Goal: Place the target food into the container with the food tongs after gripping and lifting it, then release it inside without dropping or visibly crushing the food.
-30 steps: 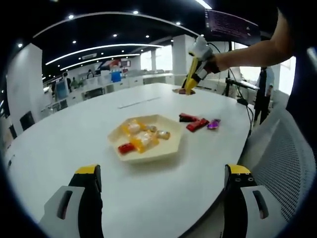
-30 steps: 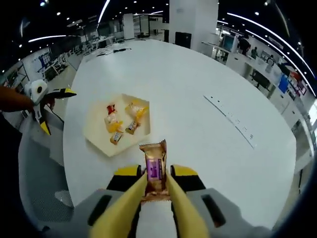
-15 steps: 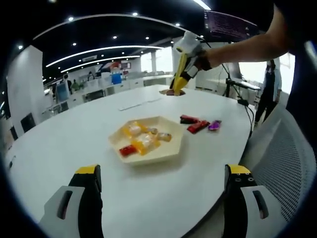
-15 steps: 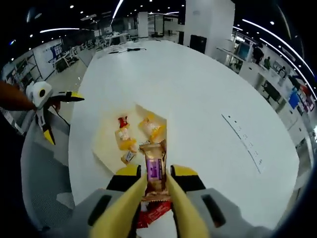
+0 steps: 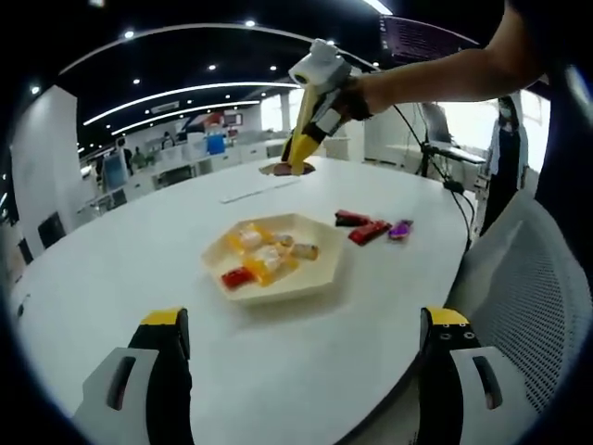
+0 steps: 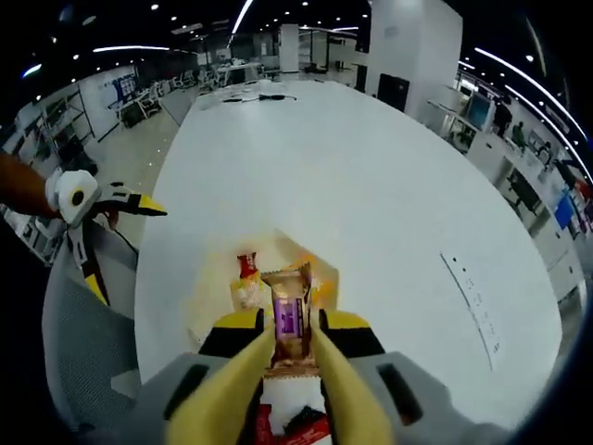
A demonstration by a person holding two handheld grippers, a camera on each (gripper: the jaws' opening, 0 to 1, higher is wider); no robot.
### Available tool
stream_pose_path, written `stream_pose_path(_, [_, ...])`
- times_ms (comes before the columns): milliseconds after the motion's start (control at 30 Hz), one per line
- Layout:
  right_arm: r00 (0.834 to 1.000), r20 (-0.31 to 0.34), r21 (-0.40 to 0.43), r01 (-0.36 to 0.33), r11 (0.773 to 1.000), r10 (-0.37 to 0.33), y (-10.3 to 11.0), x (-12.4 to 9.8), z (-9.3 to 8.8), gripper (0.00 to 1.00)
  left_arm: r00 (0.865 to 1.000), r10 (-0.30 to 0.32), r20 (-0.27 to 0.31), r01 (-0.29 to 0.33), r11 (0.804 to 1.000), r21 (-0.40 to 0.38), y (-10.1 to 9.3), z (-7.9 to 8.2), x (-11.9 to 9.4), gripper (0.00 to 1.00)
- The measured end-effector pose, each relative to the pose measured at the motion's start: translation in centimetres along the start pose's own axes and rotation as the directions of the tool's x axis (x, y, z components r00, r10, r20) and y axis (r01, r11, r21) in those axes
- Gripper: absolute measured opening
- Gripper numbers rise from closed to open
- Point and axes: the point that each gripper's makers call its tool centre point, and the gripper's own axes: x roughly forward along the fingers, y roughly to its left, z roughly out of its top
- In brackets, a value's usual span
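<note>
Right gripper view: right gripper [image 6: 289, 348] fingers clamped mid-length on light, crinkly wrapped candy [image 6: 287, 311] above tray [image 6: 199, 315]; left fingers apart.

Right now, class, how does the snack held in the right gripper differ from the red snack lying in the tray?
The held snack is gold and brown with a purple label; the red snack is red. The held snack is lifted off the table, clamped in the right gripper; the red one lies loose in the tray among other pieces. Both are small wrapped snacks.
</note>
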Motion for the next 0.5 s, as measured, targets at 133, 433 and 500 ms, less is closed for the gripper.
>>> stream_pose_path(133, [1.0, -0.005, -0.02, -0.015, 1.0, 0.015, 0.3, 1.0, 1.2, 0.22, 1.0, -0.002, -0.005, 0.002, 1.0, 0.013, -0.1, -0.1, 0.0, 0.99])
stream_pose_path(433, [1.0, 0.01, -0.049, -0.027, 0.998, 0.027, 0.8, 1.6, 3.2, 0.23, 1.0, 0.003, -0.01, -0.003, 1.0, 0.006, 0.1, -0.2, 0.1, 0.99])
stream_pose_path(500, [0.999, 0.025, -0.043, -0.037, 0.998, 0.038, 0.9, 1.7, 3.4, 0.23, 1.0, 0.004, -0.008, -0.004, 1.0, 0.006, 0.1, -0.2, 0.1, 0.99])
